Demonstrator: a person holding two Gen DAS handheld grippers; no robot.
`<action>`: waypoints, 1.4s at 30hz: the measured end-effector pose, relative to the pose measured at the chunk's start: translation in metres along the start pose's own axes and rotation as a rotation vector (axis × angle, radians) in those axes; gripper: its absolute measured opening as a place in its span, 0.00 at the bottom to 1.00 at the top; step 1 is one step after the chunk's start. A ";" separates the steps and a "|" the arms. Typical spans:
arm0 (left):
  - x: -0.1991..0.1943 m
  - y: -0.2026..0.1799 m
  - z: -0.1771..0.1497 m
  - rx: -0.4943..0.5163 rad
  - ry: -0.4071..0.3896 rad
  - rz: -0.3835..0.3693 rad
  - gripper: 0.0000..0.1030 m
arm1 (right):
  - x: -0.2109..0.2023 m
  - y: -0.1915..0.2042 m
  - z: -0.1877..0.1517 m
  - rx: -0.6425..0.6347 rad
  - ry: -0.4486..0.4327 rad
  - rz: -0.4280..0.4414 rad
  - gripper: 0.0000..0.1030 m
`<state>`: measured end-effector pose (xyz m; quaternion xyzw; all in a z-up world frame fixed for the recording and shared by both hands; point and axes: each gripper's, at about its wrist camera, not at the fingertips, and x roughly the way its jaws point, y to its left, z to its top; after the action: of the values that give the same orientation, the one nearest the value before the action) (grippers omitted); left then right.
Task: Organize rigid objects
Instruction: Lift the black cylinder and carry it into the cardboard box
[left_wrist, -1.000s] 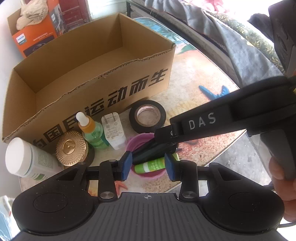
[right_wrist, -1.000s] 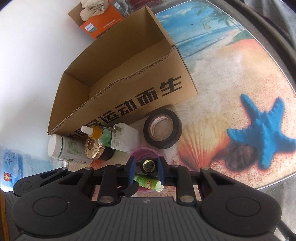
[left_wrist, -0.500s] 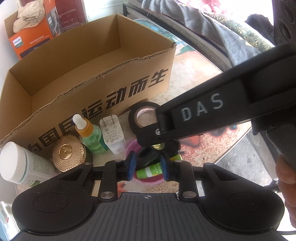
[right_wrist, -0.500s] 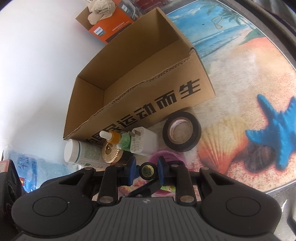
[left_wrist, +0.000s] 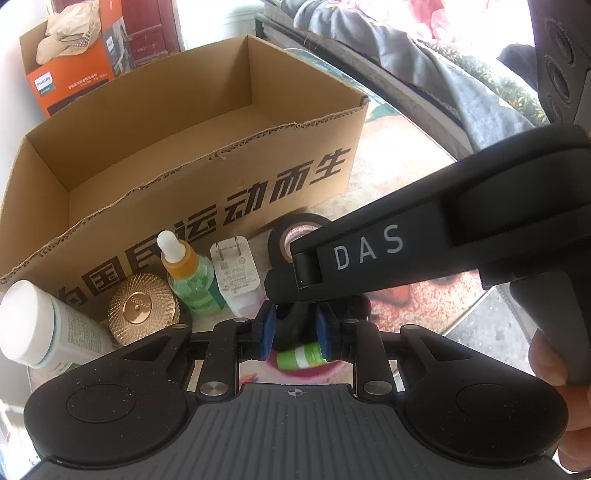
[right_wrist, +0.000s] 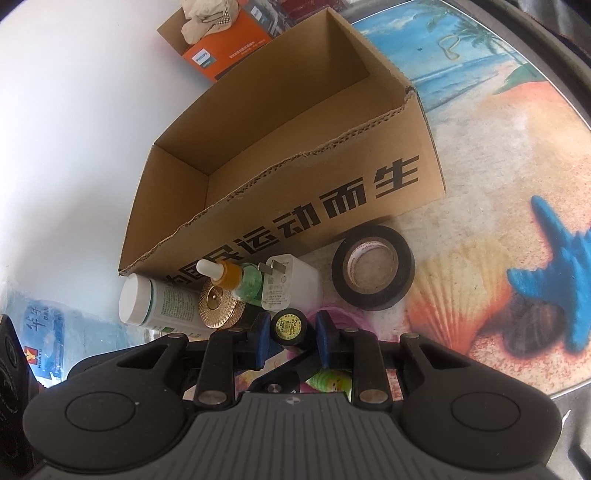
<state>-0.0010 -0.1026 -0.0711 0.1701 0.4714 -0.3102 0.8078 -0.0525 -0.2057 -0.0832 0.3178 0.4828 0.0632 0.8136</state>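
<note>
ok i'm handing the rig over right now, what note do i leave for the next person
Right gripper: jaws closed on the small black cylinder, over the pink bowl.
Left gripper: jaws partly open, holding nothing, by the bowl.
Green tube lies in the bowl.
Tape roll, charger, dropper bottle, gold-lidded jar and white bottle sit before the cardboard box.
Nothing visible in the box yet; everything is left to load.

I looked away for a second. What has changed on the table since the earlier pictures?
The right gripper has closed on a small black bottle and lifted it off the pink dish, rising a little. The left gripper narrowed its fingers over the same dish. The cardboard box, tape roll, charger and other bottles stayed put.
</note>
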 end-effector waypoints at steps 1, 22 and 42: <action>-0.001 -0.001 -0.001 0.002 -0.004 0.000 0.22 | 0.000 0.000 0.001 0.004 -0.003 0.000 0.27; -0.105 -0.002 -0.004 0.028 -0.200 -0.003 0.22 | -0.083 0.080 0.012 -0.099 -0.128 -0.023 0.27; -0.069 0.114 0.073 -0.226 -0.058 0.209 0.22 | 0.059 0.145 0.167 -0.123 0.131 0.158 0.27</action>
<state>0.0969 -0.0352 0.0232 0.1169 0.4594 -0.1742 0.8631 0.1459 -0.1432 0.0118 0.2995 0.5036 0.1770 0.7908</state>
